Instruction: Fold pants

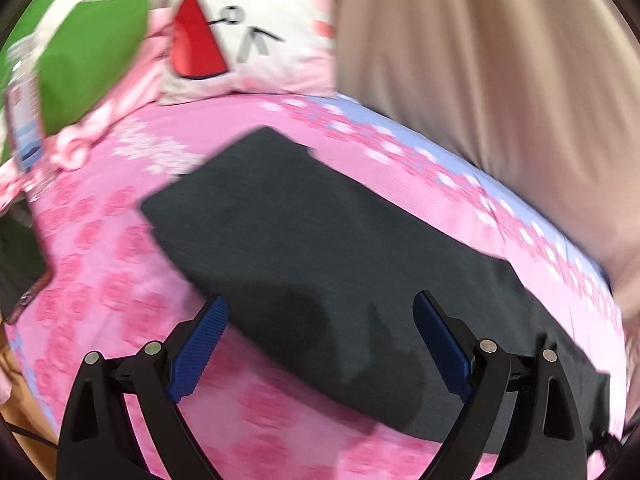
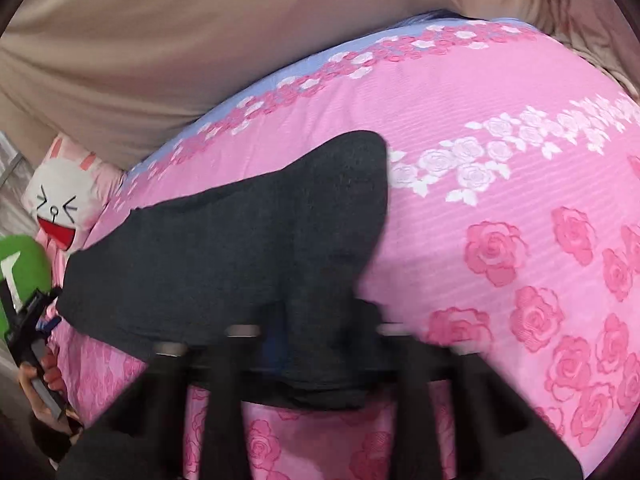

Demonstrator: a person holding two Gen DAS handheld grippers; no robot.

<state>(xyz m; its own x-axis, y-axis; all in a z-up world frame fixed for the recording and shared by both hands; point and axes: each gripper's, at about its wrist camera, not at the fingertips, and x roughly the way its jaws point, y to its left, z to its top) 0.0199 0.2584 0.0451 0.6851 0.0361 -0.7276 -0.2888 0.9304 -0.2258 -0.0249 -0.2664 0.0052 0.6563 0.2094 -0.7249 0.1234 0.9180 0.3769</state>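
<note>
Dark grey pants (image 1: 320, 248) lie folded lengthwise on a pink rose-print bedsheet (image 1: 100, 288). My left gripper (image 1: 320, 312) hovers open and empty over their near edge, blue pads (image 1: 204, 344) wide apart. In the right wrist view the pants (image 2: 224, 248) stretch left from my right gripper (image 2: 316, 340), which is blurred with motion. Cloth bunches between its fingers and drapes over them, and one end of the pants is lifted off the sheet. The left gripper also shows in the right wrist view at the far left (image 2: 28, 320), in a hand.
A white bunny cushion (image 1: 240, 32) and a green cushion (image 1: 80, 40) lie at the head of the bed. A beige curtain (image 1: 500, 80) hangs along the far side. The sheet's blue border (image 2: 280, 76) runs beside it. A dark object (image 1: 20, 264) lies at the left edge.
</note>
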